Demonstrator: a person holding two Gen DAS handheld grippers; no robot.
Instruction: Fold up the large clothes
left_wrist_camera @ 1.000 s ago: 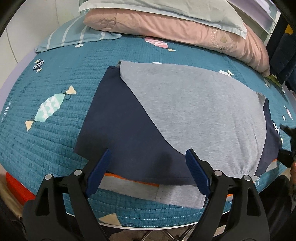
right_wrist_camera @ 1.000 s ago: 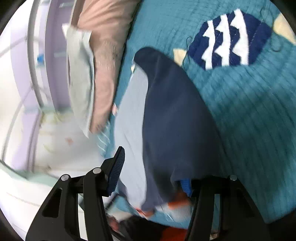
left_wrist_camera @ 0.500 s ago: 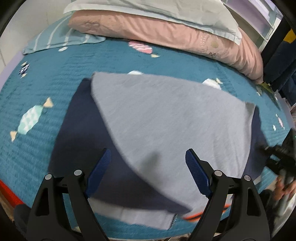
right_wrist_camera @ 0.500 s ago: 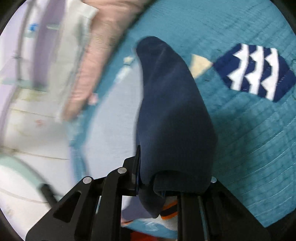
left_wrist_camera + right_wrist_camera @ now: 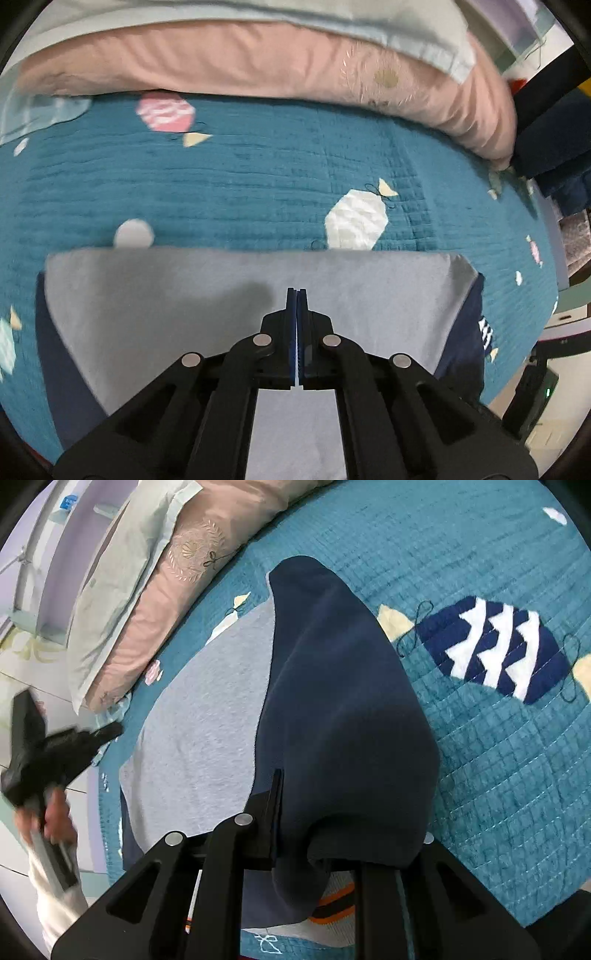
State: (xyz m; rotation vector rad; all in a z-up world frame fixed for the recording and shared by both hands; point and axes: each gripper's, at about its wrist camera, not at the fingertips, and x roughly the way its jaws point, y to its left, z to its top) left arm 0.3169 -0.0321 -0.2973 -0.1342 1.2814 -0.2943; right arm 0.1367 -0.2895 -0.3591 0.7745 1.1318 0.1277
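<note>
A large grey and navy garment (image 5: 207, 306) lies folded on the teal quilted bed (image 5: 258, 184). In the left wrist view my left gripper (image 5: 296, 295) is shut, with nothing between its pads, just above the grey panel. In the right wrist view my right gripper (image 5: 295, 812) is shut on the garment's navy edge (image 5: 343, 716), which is lifted and drapes over the fingers, hiding the right one. The grey panel (image 5: 207, 731) lies flat to its left. The left gripper (image 5: 51, 749) shows blurred at the far left, held by a hand.
Pink (image 5: 258, 70) and pale green (image 5: 369, 18) pillows lie along the far side of the bed. Dark clothes (image 5: 554, 155) hang at the right. The bed's near edge and floor (image 5: 22, 686) show at the left of the right wrist view.
My left gripper has shut and moved forward over the grey panel. My right gripper has closed on the navy edge and lifted it.
</note>
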